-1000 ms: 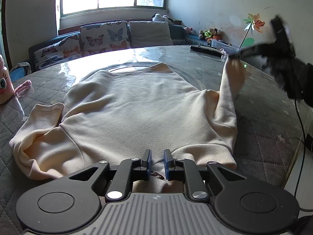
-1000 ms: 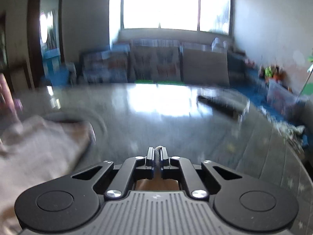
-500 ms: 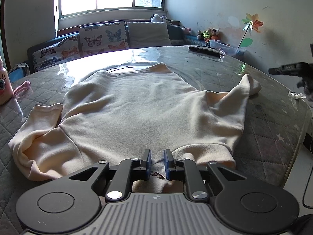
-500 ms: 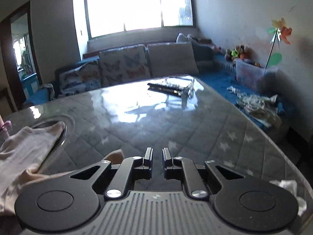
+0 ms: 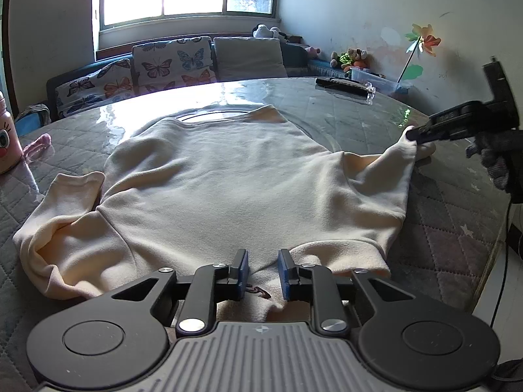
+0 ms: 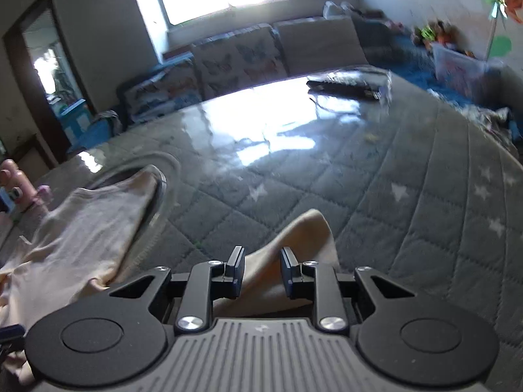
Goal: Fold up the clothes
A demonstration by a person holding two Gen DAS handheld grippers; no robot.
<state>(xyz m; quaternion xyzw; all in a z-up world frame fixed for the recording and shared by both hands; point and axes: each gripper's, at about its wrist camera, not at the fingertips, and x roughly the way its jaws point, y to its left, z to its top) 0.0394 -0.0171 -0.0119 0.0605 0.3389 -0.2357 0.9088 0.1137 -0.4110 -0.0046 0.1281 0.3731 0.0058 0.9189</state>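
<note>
- Left wrist view: a cream sweatshirt (image 5: 235, 176) lies spread flat on the grey quilted bench (image 5: 451, 245), neckline nearest the camera, hem toward the window.
- Left tongs (image 5: 263, 269) sit parted over the collar, gripping nothing.
- One sleeve (image 5: 55, 225) lies bunched at the left bench edge; the other sleeve (image 5: 389, 176) stretches out to the right.
- Right tongs (image 5: 412, 135) meet that sleeve's cuff; in the right wrist view the tongs (image 6: 263, 269) stand parted with the cuff (image 6: 304, 241) lying between the fingers, not clamped.
- A pink bottle (image 5: 8, 137) stands far left.
</note>
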